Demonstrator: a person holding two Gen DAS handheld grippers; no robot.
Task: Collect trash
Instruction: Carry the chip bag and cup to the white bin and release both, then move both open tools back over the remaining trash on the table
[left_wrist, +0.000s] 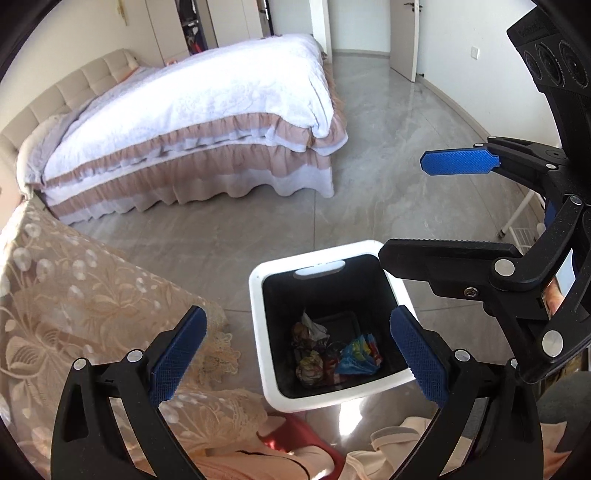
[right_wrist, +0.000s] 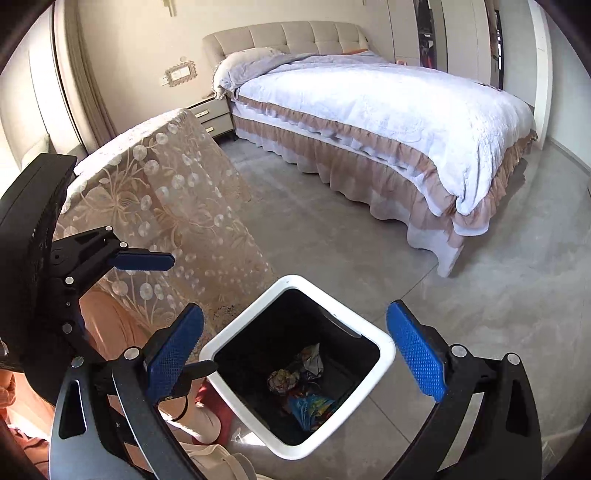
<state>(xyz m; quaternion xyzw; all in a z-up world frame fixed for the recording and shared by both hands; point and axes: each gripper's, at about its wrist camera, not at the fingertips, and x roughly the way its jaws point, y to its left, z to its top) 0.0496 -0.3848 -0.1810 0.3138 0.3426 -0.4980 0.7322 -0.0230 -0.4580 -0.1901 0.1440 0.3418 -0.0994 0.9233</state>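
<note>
We hover both released, empty grippers, left gripper (left_wrist: 299, 354) and right gripper (right_wrist: 295, 350), over the bin (right_wrist: 384, 354); wrappers (left_wrist: 332, 354) lie inside, so we should withdraw straight upward.

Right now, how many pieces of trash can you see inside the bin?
About 4 in the white-rimmed bin, all on its bottom: a white crumpled paper at the back, a blue wrapper at right, a dark red wrapper in the middle, a crumpled colourful wrapper in front. Others may lie underneath.

White-rimmed bin (left_wrist: 258, 314) (black inside)
</note>
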